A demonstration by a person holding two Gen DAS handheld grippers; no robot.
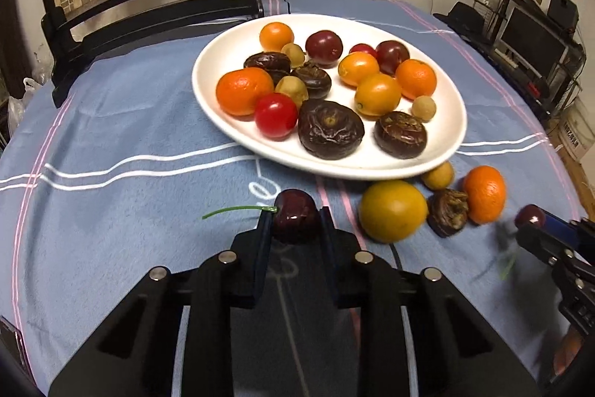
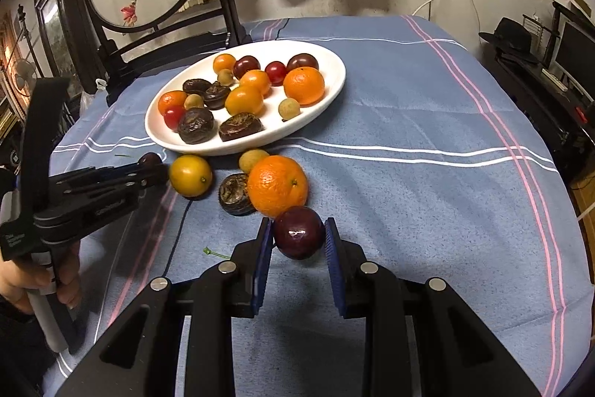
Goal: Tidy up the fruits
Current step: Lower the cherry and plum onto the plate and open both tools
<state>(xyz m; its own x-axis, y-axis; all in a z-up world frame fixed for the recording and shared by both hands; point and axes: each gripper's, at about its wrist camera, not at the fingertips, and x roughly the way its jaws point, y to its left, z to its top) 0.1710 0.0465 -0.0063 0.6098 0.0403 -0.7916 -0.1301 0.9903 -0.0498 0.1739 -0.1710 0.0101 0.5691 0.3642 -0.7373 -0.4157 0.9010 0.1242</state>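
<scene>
1. Fruit lies both on and beside a white oval ceramic plate [image 2: 327,88] that stands on a counter covered with a blue striped cloth [image 2: 427,121].
2. The left hand-held gripper [image 1: 295,224] is clamped on a dark red cherry with a green stem [image 1: 296,220]; its black fingers [image 1: 263,233] press the cherry from both sides, just above the cloth and just in front of the plate's near rim.
3. The right hand-held gripper [image 2: 299,233] is closed on a second, round dark red cherry [image 2: 299,231], with its blue ribbed pads [image 2: 336,255] against the fruit's flanks.
4. In the right wrist view, this cherry sits just in front of a loose bright orange mandarin [image 2: 277,185] and appears to touch it.
5. Beside the mandarin on the cloth are a dark brown wrinkled water chestnut [image 2: 234,192], a yellow-orange kumquat [image 2: 190,175] and a small tan longan [image 2: 251,159], all near the plate's front edge.
6. The plate holds mandarins, kumquats, red cherry tomatoes, dark cherries, longans and water chestnuts, mixed together.
7. A person's hand [image 2: 22,281] grips the left tool's handle at the left edge of the right wrist view.
8. A loose green stem [image 2: 214,252] lies on the cloth left of the right tool's fingers.
</scene>
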